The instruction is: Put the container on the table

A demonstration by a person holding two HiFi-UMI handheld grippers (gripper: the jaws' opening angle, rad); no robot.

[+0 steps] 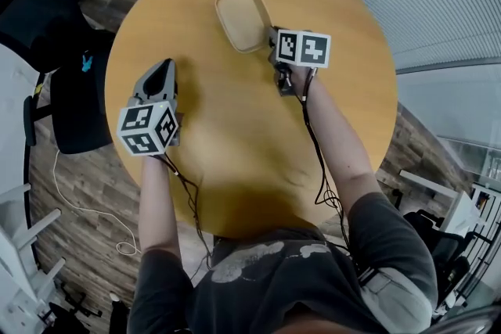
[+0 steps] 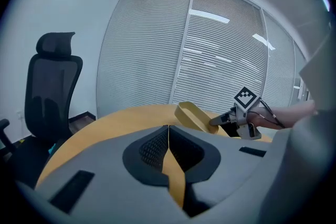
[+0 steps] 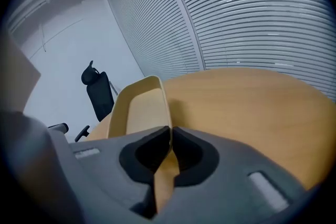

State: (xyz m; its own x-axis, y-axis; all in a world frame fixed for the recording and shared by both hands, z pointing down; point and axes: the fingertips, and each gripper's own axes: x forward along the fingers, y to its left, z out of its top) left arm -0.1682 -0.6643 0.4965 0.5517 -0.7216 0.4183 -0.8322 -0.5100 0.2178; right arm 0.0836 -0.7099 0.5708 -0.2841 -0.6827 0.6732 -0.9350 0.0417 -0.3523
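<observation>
While the right gripper (image 1: 272,41) pinches the container (image 1: 243,18) — seemingly tilted — at its rim, the left gripper (image 1: 163,68) is closed.

One container (image 1: 243,18), one table (image 1: 235,160), two grippers (image 1: 166,66) (image 1: 272,41), one black chair (image 1: 74,98).

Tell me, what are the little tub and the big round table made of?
The container looks like thin plastic, pale tan and matte: smooth one-piece walls, rounded corners. The table looks like wood or wood-look laminate: honey colour, faint grain, soft sheen. I can't tell which.
</observation>
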